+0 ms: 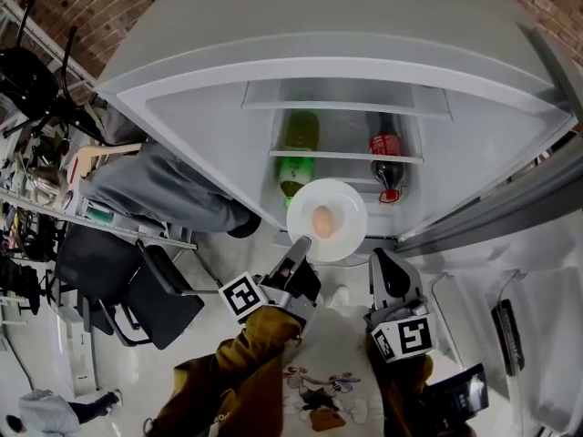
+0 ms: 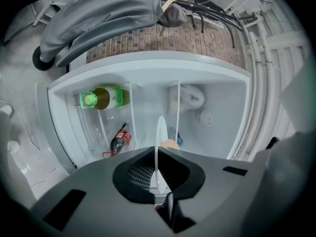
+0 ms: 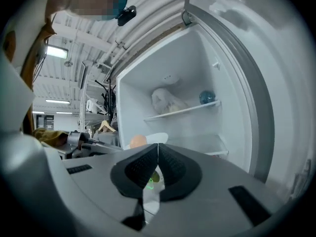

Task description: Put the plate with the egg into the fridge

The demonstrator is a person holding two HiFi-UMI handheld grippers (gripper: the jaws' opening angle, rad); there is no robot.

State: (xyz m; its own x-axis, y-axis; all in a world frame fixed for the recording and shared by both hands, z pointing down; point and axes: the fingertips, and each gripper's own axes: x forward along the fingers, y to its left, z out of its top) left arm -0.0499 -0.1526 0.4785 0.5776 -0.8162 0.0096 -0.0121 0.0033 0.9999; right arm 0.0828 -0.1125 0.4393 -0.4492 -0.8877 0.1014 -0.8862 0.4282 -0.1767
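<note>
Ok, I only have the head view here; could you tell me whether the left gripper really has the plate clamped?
Observer: Yes. The left gripper has its jaws shut on the rim of the plate, which is edge-on in its own view, with the egg on it.
Operator: And the right gripper, please?
Observer: The right gripper has its jaws together with nothing between them.
Operator: What sits on the shelf deeper inside?
Observer: The shelf carries a crumpled white bag and a small blue round thing.

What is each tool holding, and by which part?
The left tool clamps the white plate by its near rim; the right tool is shut on nothing.
</note>
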